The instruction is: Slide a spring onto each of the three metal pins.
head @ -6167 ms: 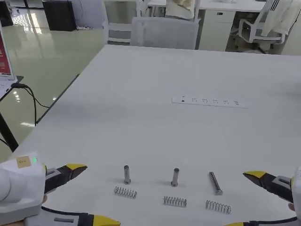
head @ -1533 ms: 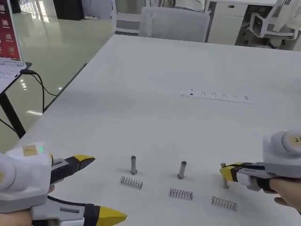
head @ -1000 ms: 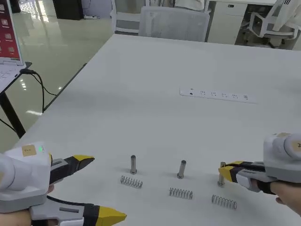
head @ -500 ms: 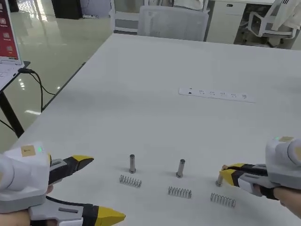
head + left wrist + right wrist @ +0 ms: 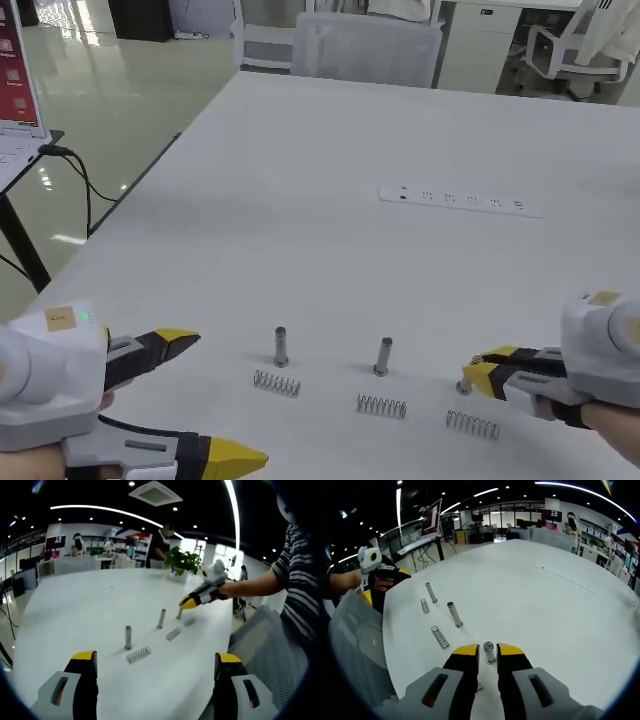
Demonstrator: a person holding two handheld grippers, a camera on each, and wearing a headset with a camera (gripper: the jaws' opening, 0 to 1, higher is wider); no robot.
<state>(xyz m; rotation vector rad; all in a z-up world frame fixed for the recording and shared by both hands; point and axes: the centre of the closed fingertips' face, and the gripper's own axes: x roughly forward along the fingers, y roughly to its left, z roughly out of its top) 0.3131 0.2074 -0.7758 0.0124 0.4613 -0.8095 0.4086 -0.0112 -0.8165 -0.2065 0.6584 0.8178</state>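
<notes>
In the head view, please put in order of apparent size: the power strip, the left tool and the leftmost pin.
1. left tool (nearness to the camera enlarges it)
2. power strip
3. leftmost pin

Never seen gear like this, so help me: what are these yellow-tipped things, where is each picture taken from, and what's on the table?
No robot: a person holds a two-jaw tool in each hand. One picture comes from a headset camera; the round ones from cameras on the tools. On the white table stand two metal pins, three springs lie before them, a power strip farther back. The left gripper is open, empty; the right gripper clamps the third pin.
</notes>
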